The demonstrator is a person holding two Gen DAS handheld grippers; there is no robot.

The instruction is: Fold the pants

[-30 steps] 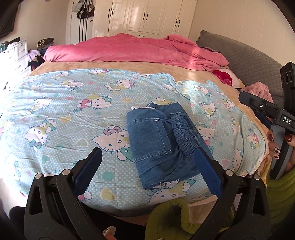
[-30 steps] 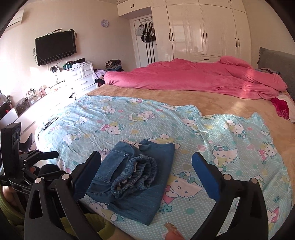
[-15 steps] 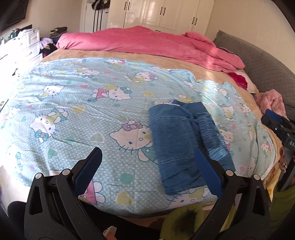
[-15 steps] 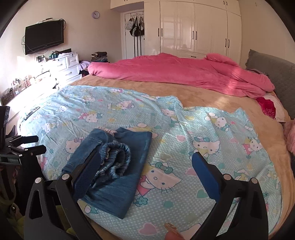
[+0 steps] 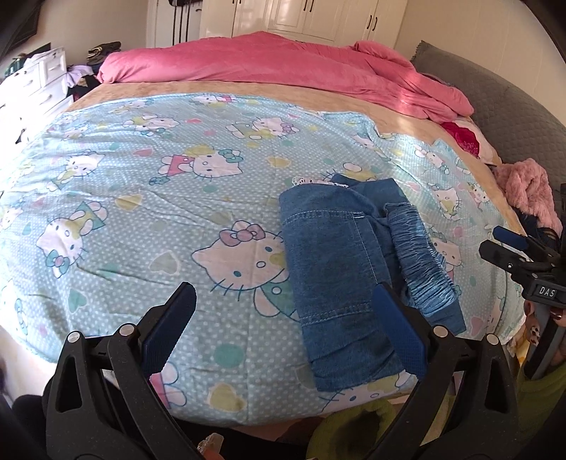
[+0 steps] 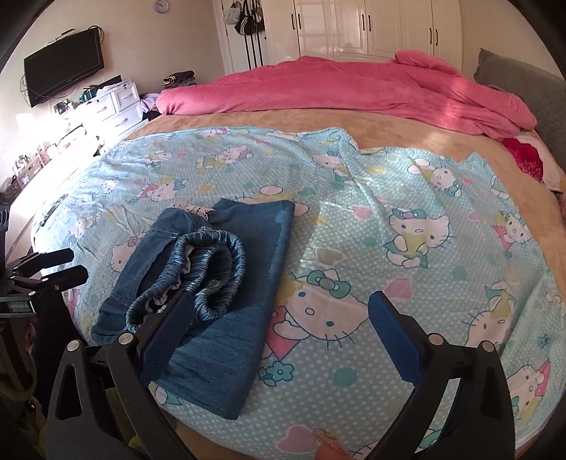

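the blue pants point(image 5: 339, 279) lie folded in a small stack on the bed, on a light blue sheet point(image 5: 148, 219) with cartoon cats on it. they sit near the front edge of the bed. the stretchy waistband point(image 6: 212, 272) is bunched up on top of the stack, toward one side. a bit of white lace sticks out at the far end of the pants.

the left gripper point(image 5: 283, 336) has its two blue fingers spread wide apart. it grasps nothing. it hangs above the near edge of the bed, and its right finger is in front of the pants in the picture.

the right gripper point(image 6: 283, 329) is spread wide too, with nothing between its fingers. its left finger shows in front of the waistband. you cannot tell if it touches the cloth.

each gripper can be seen at the side of the other one's view, off past the edge of the bed.

a big pink blanket point(image 6: 353, 88) is piled up at the far side of the bed. white closet doors point(image 6: 371, 28) stand behind it. a dark tv point(image 6: 63, 63) hangs on the wall above a white dresser point(image 6: 113, 106).
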